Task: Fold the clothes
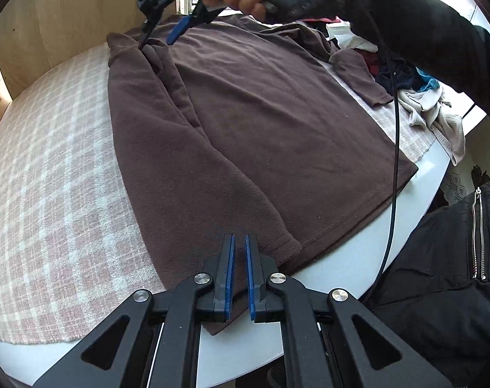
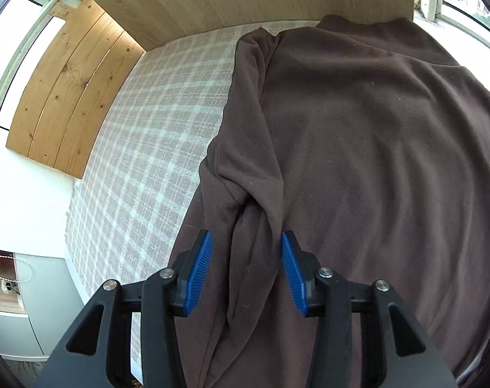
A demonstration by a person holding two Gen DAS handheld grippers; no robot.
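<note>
On the checked cloth [image 1: 50,194] lies a brown fleece [image 1: 261,123], no readable label anywhere; left gripper [image 1: 240,245] nearly closed, empty, right gripper [image 2: 246,242] parted around a sleeve fold.

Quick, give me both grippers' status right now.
Left gripper: shut, over the brown top's cuff; grip unclear.
Right gripper: open, straddling the folded sleeve.
</note>
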